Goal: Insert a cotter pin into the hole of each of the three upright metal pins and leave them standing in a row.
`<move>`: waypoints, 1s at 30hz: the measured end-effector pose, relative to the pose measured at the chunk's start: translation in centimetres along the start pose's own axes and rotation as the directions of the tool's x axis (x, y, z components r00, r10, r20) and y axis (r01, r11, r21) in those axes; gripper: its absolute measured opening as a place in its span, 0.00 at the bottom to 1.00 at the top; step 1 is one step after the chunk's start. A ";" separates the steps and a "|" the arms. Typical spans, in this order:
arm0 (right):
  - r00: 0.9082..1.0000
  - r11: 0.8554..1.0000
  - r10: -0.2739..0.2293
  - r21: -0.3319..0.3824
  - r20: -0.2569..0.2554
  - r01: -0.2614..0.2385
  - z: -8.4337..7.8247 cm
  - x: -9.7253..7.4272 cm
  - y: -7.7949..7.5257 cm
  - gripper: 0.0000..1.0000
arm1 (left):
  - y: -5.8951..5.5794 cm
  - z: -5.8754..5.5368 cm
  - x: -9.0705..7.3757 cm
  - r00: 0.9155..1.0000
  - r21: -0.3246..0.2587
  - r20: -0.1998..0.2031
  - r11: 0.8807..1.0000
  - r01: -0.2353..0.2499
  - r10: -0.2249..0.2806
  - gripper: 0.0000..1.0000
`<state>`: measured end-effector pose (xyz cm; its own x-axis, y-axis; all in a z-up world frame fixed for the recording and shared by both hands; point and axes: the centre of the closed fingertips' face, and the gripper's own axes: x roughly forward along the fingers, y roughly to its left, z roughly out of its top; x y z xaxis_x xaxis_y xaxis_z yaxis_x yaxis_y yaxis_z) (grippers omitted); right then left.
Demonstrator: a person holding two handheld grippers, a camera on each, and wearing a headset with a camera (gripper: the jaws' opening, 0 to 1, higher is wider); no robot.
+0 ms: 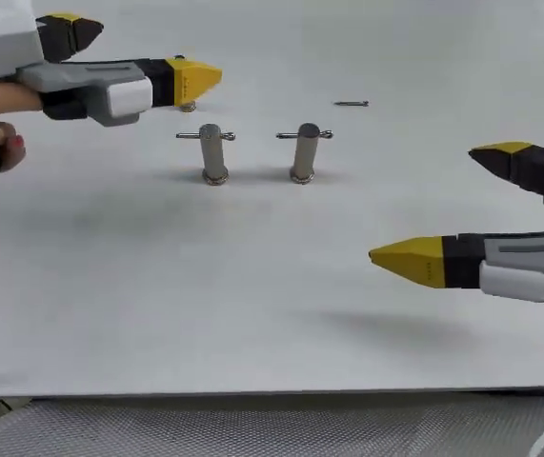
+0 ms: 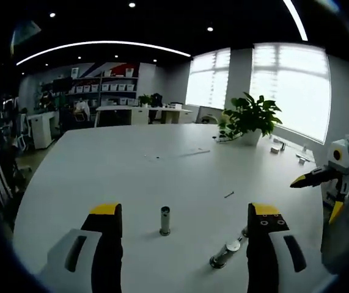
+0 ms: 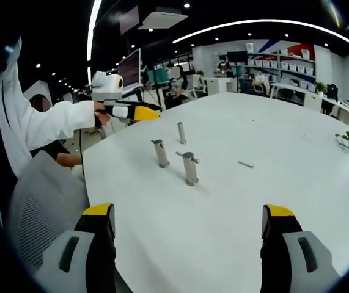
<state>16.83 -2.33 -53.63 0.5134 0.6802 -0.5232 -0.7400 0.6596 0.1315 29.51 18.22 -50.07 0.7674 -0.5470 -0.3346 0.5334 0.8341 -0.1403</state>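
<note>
Left gripper [image 1: 157,49]: jaws spread wide, nothing between them. It is held level at the upper left of the head view, tips pointing right across the counter [image 1: 252,305], with a hand [image 1: 3,141] behind it at the frame edge and a white sleeve [image 3: 52,125] seen in the right gripper view. The bare pin [image 2: 165,220] stands upright just ahead of this gripper. In the left gripper view it is centred on the gap between the jaws, beyond the tips and untouched. In the head view only its base shows, under the nearer yellow tip. The loose cotter pin [image 1: 351,103] lies flat on the counter to the right of the bare pin, well apart from both grippers. Two more pins stand upright side by side, nearer the person: the middle pin [image 1: 214,154] and the right pin [image 1: 305,152]. Each has a fitted cotter pin [image 1: 205,136] through its top, sticking out on both sides. The bare pin sits behind and slightly left of the middle pin. Right gripper [image 1: 422,204]: jaws also wide, empty. It enters from the right edge of the head view, tips pointing left, nearer the person than the pins and well apart from the right pin. In the right gripper view all three pins stand ahead of its gap, with the loose cotter pin to their right and the left gripper beyond them.
</note>
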 end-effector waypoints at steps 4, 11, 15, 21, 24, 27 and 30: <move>1.000 1.000 0.002 0.014 -0.003 -0.002 -0.2 0.0 0.0 0.98 | 0.4 -0.5 1.0 1.000 0.004 -0.025 1.000 0.002 -0.001 0.71; 1.000 0.998 0.009 0.059 0.023 -0.011 -0.1 -0.3 0.6 0.98 | 1.4 -1.6 2.7 0.997 -0.002 -0.071 1.000 0.021 -0.021 0.49; 1.000 0.998 0.000 0.064 0.018 -0.001 -0.3 -0.4 0.5 0.98 | 2.1 -2.5 3.7 0.995 -0.010 -0.097 1.000 0.017 -0.018 0.45; 1.000 0.997 -0.016 0.077 0.021 0.014 -0.3 -0.7 0.2 0.98 | 2.5 -3.9 4.7 0.990 0.017 -0.141 1.000 0.016 -0.013 0.30; 1.000 0.997 -0.022 0.081 0.021 0.020 -0.3 -0.9 0.1 0.98 | 2.9 -4.2 5.1 0.989 0.023 -0.148 1.000 0.006 -0.003 0.23; 1.000 0.996 -0.023 0.085 0.017 0.022 -0.5 -0.9 0.0 0.98 | 3.4 -4.2 5.2 0.989 0.018 -0.145 1.000 -0.012 0.015 0.19; 1.000 0.996 -0.019 0.086 0.016 0.018 -0.6 -1.0 0.0 0.97 | 3.4 -4.2 5.3 0.990 0.007 -0.142 1.000 -0.007 0.008 0.17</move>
<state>16.08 -3.25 -53.62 0.5341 0.6725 -0.5124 -0.6910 0.6964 0.1938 33.91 18.45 -56.20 0.7136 -0.5246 -0.4643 0.5303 0.8376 -0.1312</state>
